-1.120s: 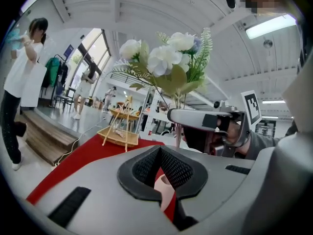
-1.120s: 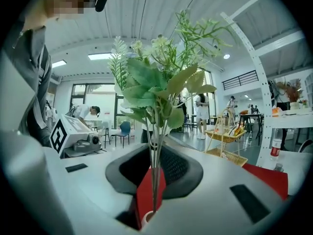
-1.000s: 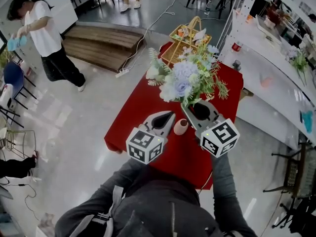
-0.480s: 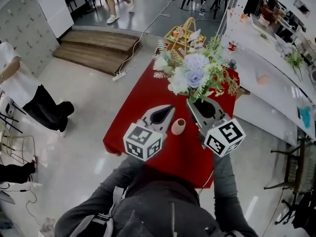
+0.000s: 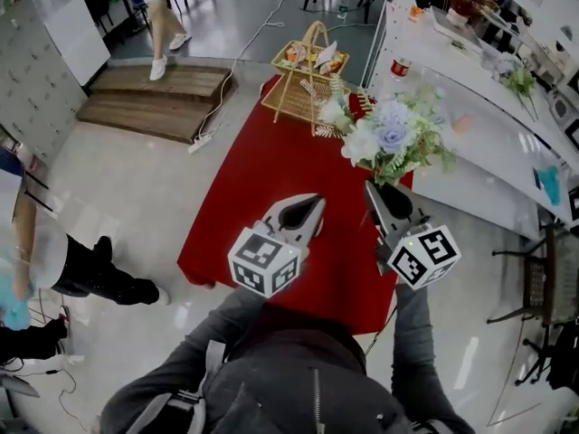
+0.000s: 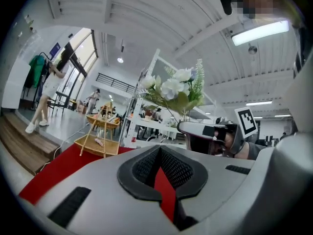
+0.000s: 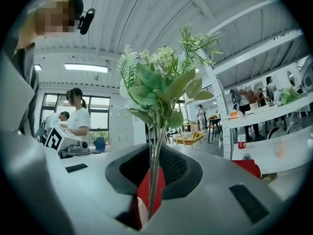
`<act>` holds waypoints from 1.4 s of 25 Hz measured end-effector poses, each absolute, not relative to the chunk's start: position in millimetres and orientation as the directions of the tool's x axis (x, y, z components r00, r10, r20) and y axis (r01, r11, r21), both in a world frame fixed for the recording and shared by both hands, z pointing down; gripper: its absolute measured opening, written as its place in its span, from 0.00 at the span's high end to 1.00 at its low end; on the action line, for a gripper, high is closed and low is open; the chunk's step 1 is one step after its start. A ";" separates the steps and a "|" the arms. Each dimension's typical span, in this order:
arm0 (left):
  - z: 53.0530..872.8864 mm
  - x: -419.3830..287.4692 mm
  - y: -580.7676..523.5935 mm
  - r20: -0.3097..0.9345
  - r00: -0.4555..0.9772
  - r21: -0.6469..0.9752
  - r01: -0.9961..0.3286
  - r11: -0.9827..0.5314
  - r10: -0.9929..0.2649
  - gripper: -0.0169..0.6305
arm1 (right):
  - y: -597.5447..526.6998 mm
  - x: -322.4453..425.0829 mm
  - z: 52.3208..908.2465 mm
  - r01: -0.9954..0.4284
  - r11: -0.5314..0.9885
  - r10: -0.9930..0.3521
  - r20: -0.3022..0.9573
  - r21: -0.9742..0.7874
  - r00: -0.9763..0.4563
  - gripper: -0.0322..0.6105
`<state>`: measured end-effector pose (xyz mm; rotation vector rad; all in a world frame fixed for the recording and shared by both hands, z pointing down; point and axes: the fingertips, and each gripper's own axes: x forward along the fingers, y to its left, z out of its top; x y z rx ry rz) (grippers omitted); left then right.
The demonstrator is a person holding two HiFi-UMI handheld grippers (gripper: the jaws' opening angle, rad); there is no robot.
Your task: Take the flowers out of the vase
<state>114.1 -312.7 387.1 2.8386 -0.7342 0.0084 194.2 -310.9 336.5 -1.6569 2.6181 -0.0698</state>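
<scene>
My right gripper point(image 5: 374, 188) is shut on the stems of a bouquet point(image 5: 389, 143) of pale blue and white flowers with green leaves. It holds the bouquet over the right edge of the red table point(image 5: 258, 174). In the right gripper view the thin stems point(image 7: 155, 173) rise from between the jaws, with the leaves point(image 7: 156, 87) above. My left gripper point(image 5: 316, 201) hangs over the table's near half, shut with nothing in it. The left gripper view shows the bouquet point(image 6: 173, 88) to the right. The small pink vase does not show in the head view.
A wicker basket point(image 5: 303, 80) stands at the table's far end. A long white counter point(image 5: 479, 129) runs along the right side, with a chair point(image 5: 543, 287) near it. A wooden platform point(image 5: 149, 102) lies at the far left. People stand at the left edge and at the back.
The right gripper has carried the bouquet to the right, away from the vase. The left gripper shifted slightly. The vase, seen between the grippers before, is out of sight now.
</scene>
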 end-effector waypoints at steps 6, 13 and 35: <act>404.1 127.4 -293.9 0.093 0.898 0.221 -0.440 -0.870 -0.430 0.96 | -288.9 226.5 367.5 -0.954 0.292 -0.955 0.026 -0.074 -0.295 0.87; 430.8 131.2 -272.7 0.147 0.906 0.253 -0.422 -0.871 -0.396 0.96 | -265.9 233.9 419.7 -0.968 0.201 -0.970 0.106 -0.151 -0.218 0.87; 489.3 120.8 -256.5 0.257 0.883 0.314 -0.460 -0.831 -0.392 0.96 | -228.5 239.7 513.0 -0.973 -0.120 -0.969 0.238 -0.197 0.071 0.87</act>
